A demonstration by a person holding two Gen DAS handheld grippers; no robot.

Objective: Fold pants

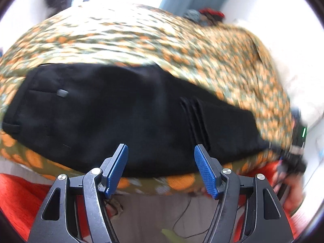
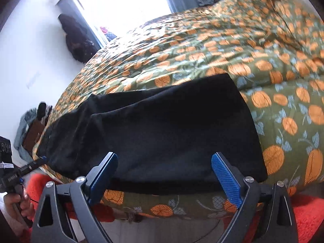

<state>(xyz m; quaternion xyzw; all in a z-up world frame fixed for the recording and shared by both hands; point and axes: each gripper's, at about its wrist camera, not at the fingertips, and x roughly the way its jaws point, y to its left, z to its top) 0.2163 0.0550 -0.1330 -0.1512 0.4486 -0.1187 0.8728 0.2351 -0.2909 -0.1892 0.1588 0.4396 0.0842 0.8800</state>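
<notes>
Black pants lie flat along the near edge of a bed with an orange-and-green patterned cover. The waistband end with a small grey tag is at the left in the left wrist view. My left gripper is open and empty, just before the pants' near edge. In the right wrist view the pants lie with the leg end on the right. My right gripper is open and empty at their near edge. The left gripper shows at the far left of that view.
The bed cover spreads far behind the pants. An orange-red rug lies below the bed's edge. A bright window and dark bags stand at the far wall. Clothes lie at the bed's far end.
</notes>
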